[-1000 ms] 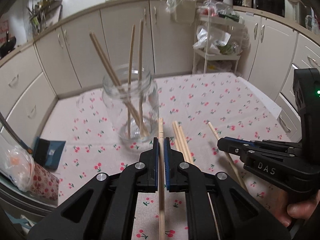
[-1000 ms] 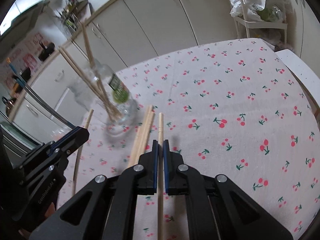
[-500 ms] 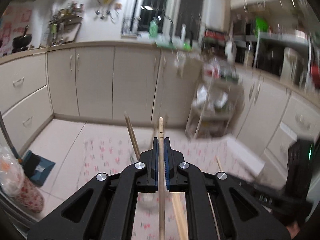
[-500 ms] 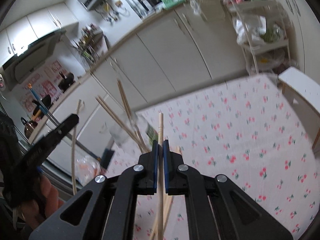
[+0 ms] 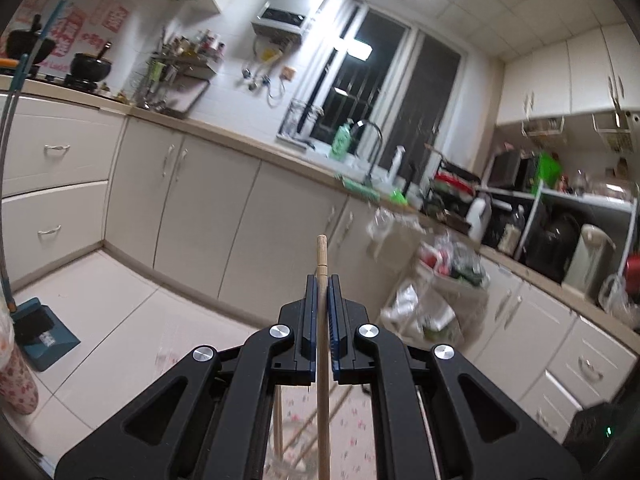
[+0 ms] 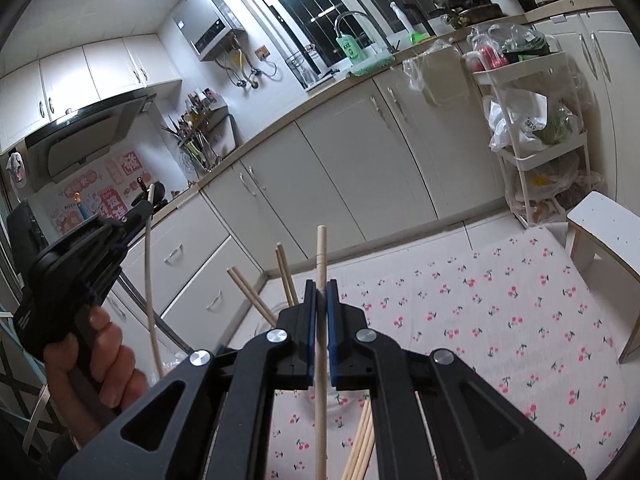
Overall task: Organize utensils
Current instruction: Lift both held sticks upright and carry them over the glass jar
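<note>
My left gripper (image 5: 320,284) is shut on a wooden chopstick (image 5: 321,256) and holds it upright, raised above the table. It also shows in the right wrist view (image 6: 140,212), at the left, with its chopstick (image 6: 150,280) hanging down. My right gripper (image 6: 320,288) is shut on another wooden chopstick (image 6: 321,252), also tilted up. Several chopsticks (image 6: 248,292) stand in a glass jar, mostly hidden behind my right gripper. Loose chopsticks (image 6: 360,444) lie on the cherry-print tablecloth (image 6: 500,320) below my right gripper.
Kitchen cabinets (image 5: 200,208) run behind the table. A white stool (image 6: 600,224) stands at the table's right edge. A white shelf cart (image 6: 532,120) with bags stands by the cabinets. A blue dustpan (image 5: 44,336) lies on the floor at left.
Both grippers have lifted and tilted upward with their chopsticks. The table and jar have dropped to the bottom of both views.
</note>
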`<state>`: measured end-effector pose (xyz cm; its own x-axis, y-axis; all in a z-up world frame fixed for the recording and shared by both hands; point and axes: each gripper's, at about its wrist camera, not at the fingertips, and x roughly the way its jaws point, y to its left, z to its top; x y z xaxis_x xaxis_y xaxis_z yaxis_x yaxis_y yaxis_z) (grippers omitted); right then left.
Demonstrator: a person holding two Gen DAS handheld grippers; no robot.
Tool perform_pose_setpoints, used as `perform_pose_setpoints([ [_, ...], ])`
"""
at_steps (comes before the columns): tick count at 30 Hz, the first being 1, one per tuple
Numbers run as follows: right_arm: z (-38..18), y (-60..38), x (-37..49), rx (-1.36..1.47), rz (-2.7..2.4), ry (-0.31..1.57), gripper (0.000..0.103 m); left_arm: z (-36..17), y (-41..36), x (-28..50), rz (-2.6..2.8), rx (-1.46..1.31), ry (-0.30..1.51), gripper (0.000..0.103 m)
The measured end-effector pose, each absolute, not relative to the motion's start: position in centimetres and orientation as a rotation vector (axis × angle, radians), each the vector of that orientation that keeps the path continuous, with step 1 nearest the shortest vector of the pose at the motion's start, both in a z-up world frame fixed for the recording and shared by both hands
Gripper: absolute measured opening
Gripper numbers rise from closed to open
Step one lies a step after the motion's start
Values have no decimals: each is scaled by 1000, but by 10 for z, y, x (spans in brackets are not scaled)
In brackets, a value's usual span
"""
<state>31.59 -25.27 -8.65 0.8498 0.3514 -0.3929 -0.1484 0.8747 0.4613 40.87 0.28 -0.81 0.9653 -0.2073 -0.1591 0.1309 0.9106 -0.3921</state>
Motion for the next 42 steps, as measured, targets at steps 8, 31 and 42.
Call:
perform_pose_setpoints([
  [8, -98, -255, 327, 442, 280, 489, 6, -20, -4, 440, -85, -428, 119, 5],
  [31, -113, -260, 336, 488, 281, 490, 6, -70, -40, 432, -96, -225, 150, 5],
  [42, -86, -240, 367, 566, 277, 347, 6, -100, -54, 424, -167, -57, 278, 5],
])
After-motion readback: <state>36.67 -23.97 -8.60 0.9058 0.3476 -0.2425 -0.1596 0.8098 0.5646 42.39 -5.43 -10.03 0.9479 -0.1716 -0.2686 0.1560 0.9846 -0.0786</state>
